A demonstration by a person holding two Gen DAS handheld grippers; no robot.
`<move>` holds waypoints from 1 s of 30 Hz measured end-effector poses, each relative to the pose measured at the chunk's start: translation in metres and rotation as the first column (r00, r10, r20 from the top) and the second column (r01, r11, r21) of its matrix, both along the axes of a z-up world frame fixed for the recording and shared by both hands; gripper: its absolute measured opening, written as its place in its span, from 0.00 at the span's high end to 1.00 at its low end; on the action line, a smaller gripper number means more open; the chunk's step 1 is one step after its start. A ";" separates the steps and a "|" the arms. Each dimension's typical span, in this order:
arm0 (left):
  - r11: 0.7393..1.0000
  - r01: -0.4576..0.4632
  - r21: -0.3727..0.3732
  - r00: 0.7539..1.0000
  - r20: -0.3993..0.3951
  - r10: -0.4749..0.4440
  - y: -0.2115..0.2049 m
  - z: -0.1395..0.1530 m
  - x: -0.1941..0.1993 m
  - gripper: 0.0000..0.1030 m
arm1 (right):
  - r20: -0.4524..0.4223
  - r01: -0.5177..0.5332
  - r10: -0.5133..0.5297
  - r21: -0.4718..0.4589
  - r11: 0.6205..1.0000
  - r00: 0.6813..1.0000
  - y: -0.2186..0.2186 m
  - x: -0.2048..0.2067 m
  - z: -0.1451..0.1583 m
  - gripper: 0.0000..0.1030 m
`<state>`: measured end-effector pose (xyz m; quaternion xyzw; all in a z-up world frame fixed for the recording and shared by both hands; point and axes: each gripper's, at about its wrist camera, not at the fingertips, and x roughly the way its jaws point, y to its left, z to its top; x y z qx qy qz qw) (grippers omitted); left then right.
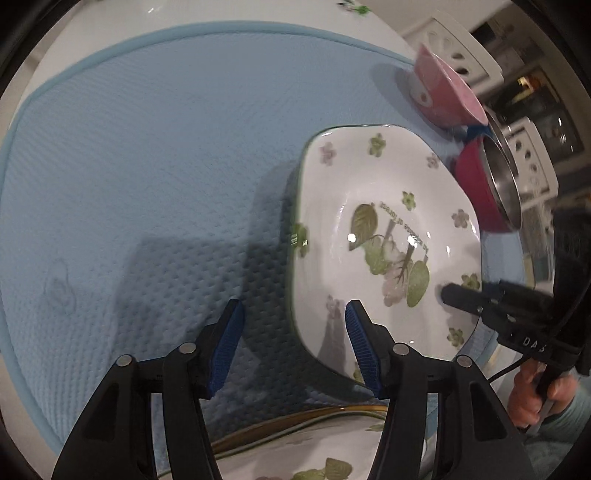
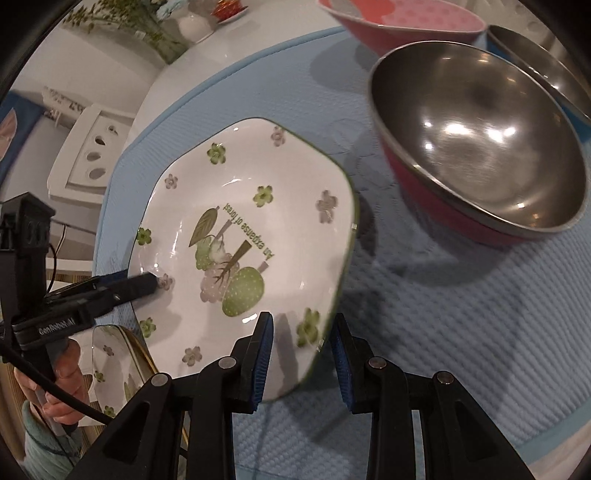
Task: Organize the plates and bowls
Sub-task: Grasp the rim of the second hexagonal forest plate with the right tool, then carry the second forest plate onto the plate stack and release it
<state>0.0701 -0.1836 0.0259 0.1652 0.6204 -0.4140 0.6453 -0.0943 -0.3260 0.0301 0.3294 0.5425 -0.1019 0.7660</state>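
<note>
A squarish white plate [image 1: 369,192] with green flowers and leaves hangs tilted above the blue mat [image 1: 129,166]. My left gripper [image 1: 294,303] straddles one rim, and its blue pads stand well apart from it, so it is open. In the right wrist view the same plate [image 2: 236,192] has its near rim between the pads of my right gripper [image 2: 302,316], which is shut on it. The left gripper [image 2: 144,282] reaches onto the plate's opposite rim. A second flowered plate [image 1: 314,443] lies below, partly hidden by my fingers.
On the mat [image 2: 461,332] beside the plate stands a steel bowl with a red outside [image 2: 476,155]. Behind it are another steel bowl [image 2: 546,66] and a pink bowl [image 2: 402,22]. A white chair back with holes [image 2: 92,155] stands off the table. A person's hand [image 1: 532,391] holds each gripper.
</note>
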 end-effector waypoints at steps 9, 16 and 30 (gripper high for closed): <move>1.000 0.015 -0.014 1.000 0.026 -0.015 -0.022 0.003 -0.006 0.47 | -0.007 -0.062 0.062 -0.113 0.992 0.998 0.007 0.018 -0.004 0.71; 0.987 -0.152 -0.049 0.987 0.046 0.154 0.000 0.008 0.041 0.47 | 0.065 -0.085 0.087 -0.034 0.996 0.994 0.018 0.061 -0.001 0.71; 0.961 -0.232 -0.148 0.973 -0.038 0.229 0.022 -0.001 0.050 0.48 | 0.106 -0.033 0.037 -0.036 0.999 0.994 -0.015 0.074 -0.007 0.70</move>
